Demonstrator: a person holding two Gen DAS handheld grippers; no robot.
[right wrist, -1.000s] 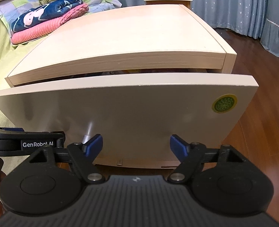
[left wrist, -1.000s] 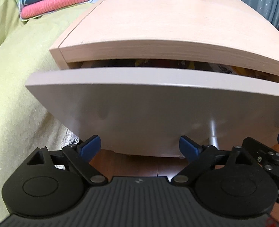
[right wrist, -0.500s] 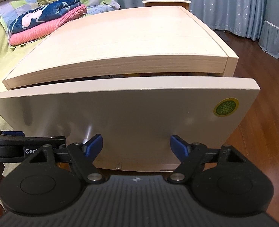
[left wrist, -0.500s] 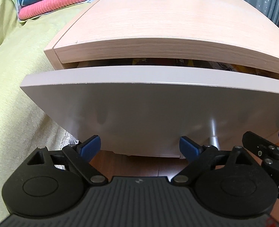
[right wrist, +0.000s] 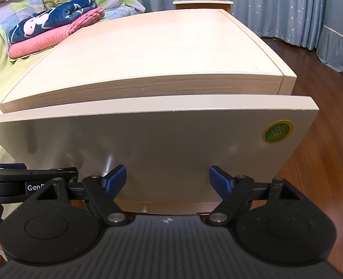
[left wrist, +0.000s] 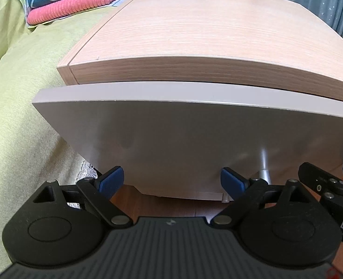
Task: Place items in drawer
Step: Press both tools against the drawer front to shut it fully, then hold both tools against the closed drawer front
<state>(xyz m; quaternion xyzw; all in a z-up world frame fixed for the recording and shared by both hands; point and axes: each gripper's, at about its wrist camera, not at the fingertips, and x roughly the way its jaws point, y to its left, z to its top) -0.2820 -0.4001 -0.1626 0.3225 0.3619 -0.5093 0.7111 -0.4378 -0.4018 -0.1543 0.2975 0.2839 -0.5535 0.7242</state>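
Note:
The light wood nightstand (left wrist: 206, 30) (right wrist: 153, 53) fills both views. Its pale drawer front (left wrist: 194, 139) (right wrist: 148, 148) now sits nearly flush under the top, and the drawer's contents are hidden. My left gripper (left wrist: 171, 181) is open, blue fingertips spread wide against the lower edge of the drawer front, nothing between them. My right gripper (right wrist: 168, 179) is open too, pads apart at the drawer front's lower edge. The other gripper shows at the right edge of the left wrist view and at the left edge of the right wrist view.
A bed with a yellow-green cover (left wrist: 20, 93) lies left of the nightstand, with folded pink and navy blankets (right wrist: 53, 30) on it. Wood floor (right wrist: 322, 174) runs to the right. Blue curtains (right wrist: 287, 4) and a chair (right wrist: 201, 0) stand behind. A green round sticker (right wrist: 277, 132) marks the drawer front.
The drawer has slid inward. The dark gap that showed its contents has closed. Both grippers moved forward with the drawer front and stayed open.

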